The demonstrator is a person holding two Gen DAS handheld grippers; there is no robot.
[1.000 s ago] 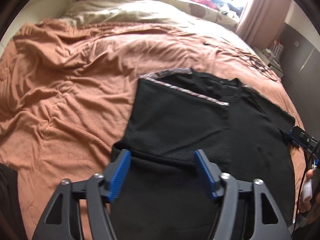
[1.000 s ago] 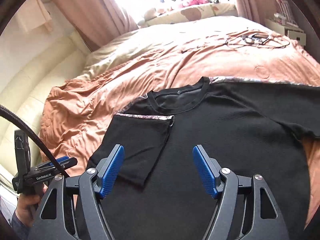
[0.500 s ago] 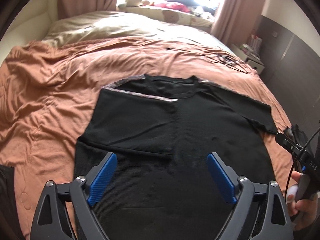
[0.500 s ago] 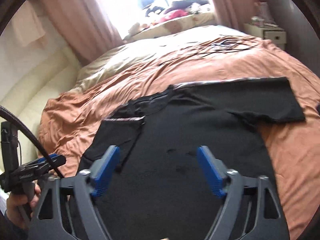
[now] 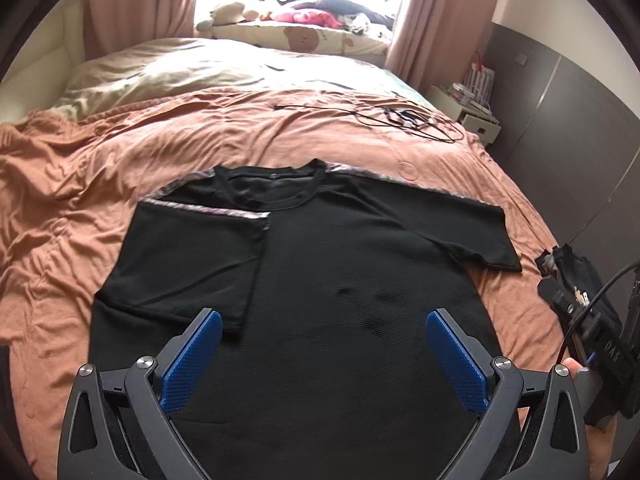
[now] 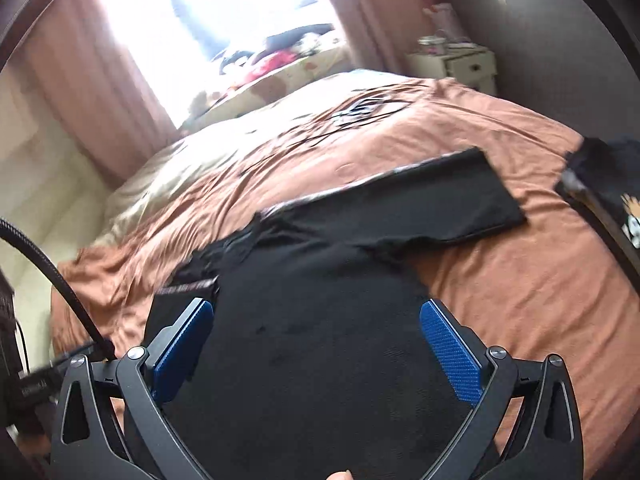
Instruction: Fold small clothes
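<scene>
A black T-shirt (image 5: 344, 280) (image 6: 320, 312) lies flat on the orange bedspread (image 5: 80, 200), neck toward the window. Its left sleeve (image 5: 188, 264) is folded in over the body, showing a patterned trim. The right sleeve (image 5: 460, 228) (image 6: 432, 204) lies spread out to the side. My left gripper (image 5: 320, 356) hovers over the shirt's lower half, its jaws opening wide with only flat cloth below them. My right gripper (image 6: 316, 352) hangs over the same lower part, jaws likewise opening, gripping nothing. The other gripper's body (image 5: 588, 336) shows at the right edge of the left wrist view.
Tangled black cables (image 5: 408, 120) lie on the far right of the bed. A beige cover (image 5: 180, 72) and soft toys (image 5: 256, 8) sit by the window. A white nightstand (image 5: 476, 116) stands beside the bed. Dark clothing (image 6: 604, 184) rests at the bed's right edge.
Both grippers let go of the left sleeve's fold, opened wider and drew back and rightward. The whole shirt now shows, and the right wrist view has swung toward the spread right sleeve.
</scene>
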